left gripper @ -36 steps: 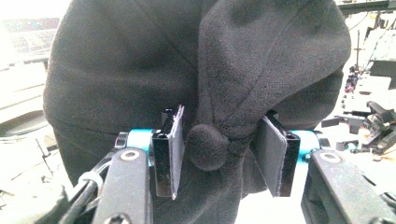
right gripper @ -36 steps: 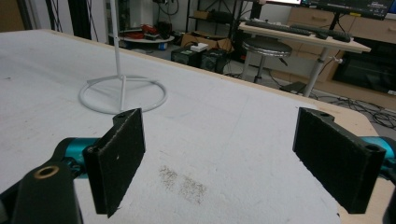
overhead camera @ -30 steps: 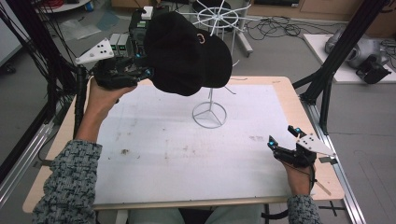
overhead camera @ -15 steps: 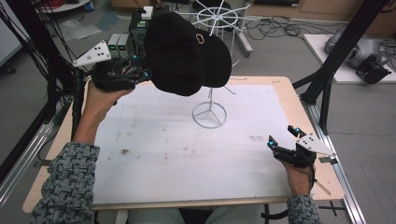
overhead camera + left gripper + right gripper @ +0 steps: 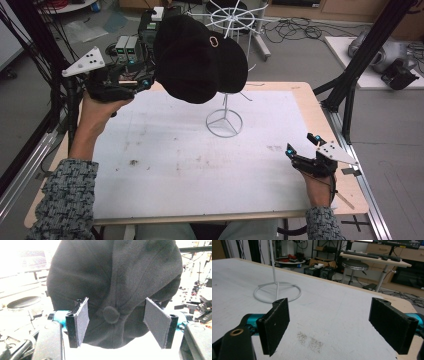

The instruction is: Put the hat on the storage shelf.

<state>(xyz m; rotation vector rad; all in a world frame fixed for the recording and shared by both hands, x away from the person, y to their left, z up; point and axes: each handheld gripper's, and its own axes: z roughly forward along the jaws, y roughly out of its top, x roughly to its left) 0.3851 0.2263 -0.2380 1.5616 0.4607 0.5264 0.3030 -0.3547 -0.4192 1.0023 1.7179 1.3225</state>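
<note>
letting go with the left gripper (image 5: 145, 82), jaws just spreading clear of the black cap (image 5: 200, 57), risks it sliding off the wire stand (image 5: 224, 120) if perched unevenly, right gripper (image 5: 300, 150) agape and idle.

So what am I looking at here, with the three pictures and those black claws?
A person sits at a table with a hand-held gripper in each hand. One camera looks down from above; the other two ride on the grippers and look along their fingers. A black cap sits on a white wire stand. The left gripper is beside the cap; its fingers have just been opening and no longer press on it. The right gripper rests open near the table's edge, holding nothing.
</note>
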